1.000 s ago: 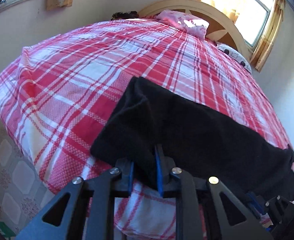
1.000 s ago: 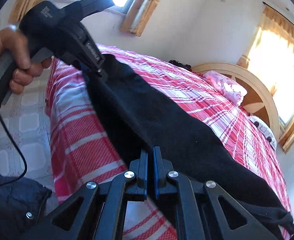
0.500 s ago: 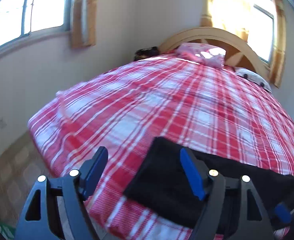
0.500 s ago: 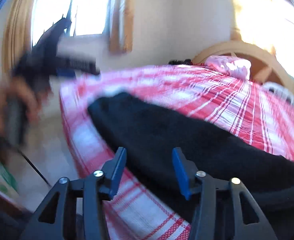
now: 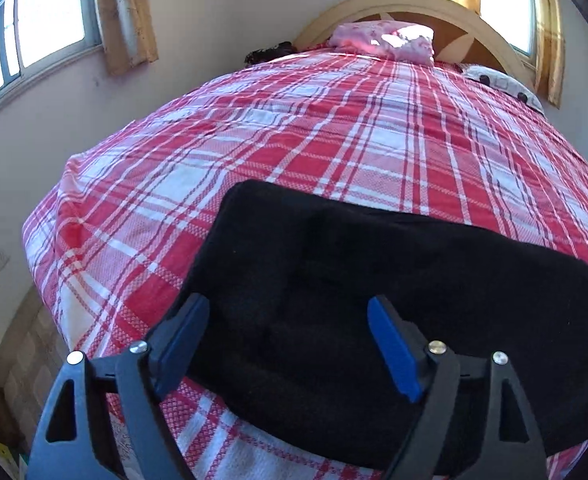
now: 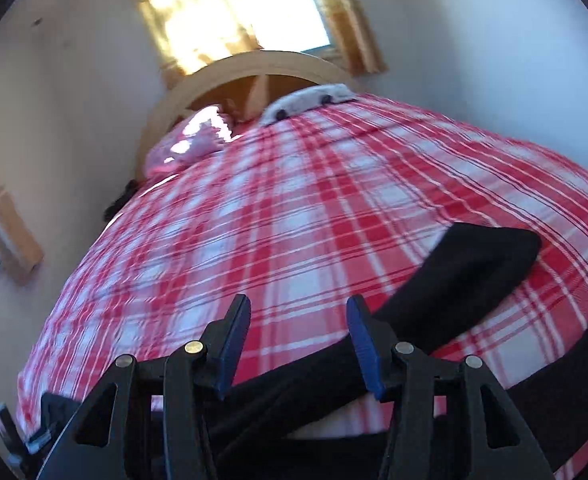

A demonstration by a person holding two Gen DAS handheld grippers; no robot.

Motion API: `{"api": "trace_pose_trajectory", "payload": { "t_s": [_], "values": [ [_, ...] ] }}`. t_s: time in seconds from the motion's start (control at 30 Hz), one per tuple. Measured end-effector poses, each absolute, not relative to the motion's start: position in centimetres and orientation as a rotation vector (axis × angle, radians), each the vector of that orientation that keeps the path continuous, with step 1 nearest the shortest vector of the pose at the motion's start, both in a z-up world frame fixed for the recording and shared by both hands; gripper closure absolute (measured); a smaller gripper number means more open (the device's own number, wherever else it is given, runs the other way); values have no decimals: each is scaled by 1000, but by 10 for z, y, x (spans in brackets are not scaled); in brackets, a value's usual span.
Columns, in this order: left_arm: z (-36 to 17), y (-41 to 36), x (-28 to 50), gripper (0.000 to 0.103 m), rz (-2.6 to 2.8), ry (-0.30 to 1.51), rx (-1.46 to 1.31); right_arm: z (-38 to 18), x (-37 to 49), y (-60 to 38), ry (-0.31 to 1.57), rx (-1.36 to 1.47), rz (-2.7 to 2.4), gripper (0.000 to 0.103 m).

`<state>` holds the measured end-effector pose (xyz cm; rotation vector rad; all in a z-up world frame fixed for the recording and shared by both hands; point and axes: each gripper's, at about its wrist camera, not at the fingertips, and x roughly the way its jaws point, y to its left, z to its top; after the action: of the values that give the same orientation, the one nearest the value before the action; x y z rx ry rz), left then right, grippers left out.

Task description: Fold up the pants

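Note:
Black pants [image 5: 374,264] lie flat near the foot edge of a bed with a red plaid sheet [image 5: 334,140]. My left gripper [image 5: 286,304] hovers over their left end. Its jaws are opening, the blue pads stand wide apart and clear of the cloth, and nothing is gripped. In the right wrist view a black pant leg [image 6: 474,272] stretches up to the right across the plaid sheet [image 6: 294,200], and more black cloth runs under the gripper. My right gripper [image 6: 298,304] is open above the sheet, with bare plaid showing between its pads.
A pink pillow [image 5: 386,40] and a white spotted pillow [image 5: 502,80] lie against the curved wooden headboard [image 5: 414,0]. Curtained windows sit on the left and far walls. Tiled floor [image 5: 18,380] lies off the bed's left side.
Both grippers were shut on the pants and have let go and opened. The pants now lie flat. The right gripper swung far to the right and rolled, and now faces the headboard.

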<state>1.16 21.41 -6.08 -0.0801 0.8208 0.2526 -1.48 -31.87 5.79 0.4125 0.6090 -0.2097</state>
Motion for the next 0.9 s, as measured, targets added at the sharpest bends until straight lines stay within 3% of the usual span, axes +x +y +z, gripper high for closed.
{"api": "trace_pose_trajectory", "payload": {
  "t_s": [0.2,0.5,0.53,0.57,0.6,0.73,0.9],
  "values": [
    [-65,217,12,0,344,807,-88,41,43,-427,794,486,-438,51],
    [-67,219,14,0,347,822,-94,-15,106,-441,1087,342,-646,51],
    [-67,218,14,0,347,823,-93,-14,107,-439,1094,324,-655,60],
    [-67,219,14,0,347,824,-94,-14,107,-439,1100,311,-665,85],
    [-67,218,14,0,346,825,-94,-12,105,-439,1104,303,-671,95],
    [-67,217,14,0,343,823,-90,14,69,-458,980,507,-530,97],
    [-67,217,14,0,346,830,-94,72,-18,-461,652,689,-291,97]
  ]
}}
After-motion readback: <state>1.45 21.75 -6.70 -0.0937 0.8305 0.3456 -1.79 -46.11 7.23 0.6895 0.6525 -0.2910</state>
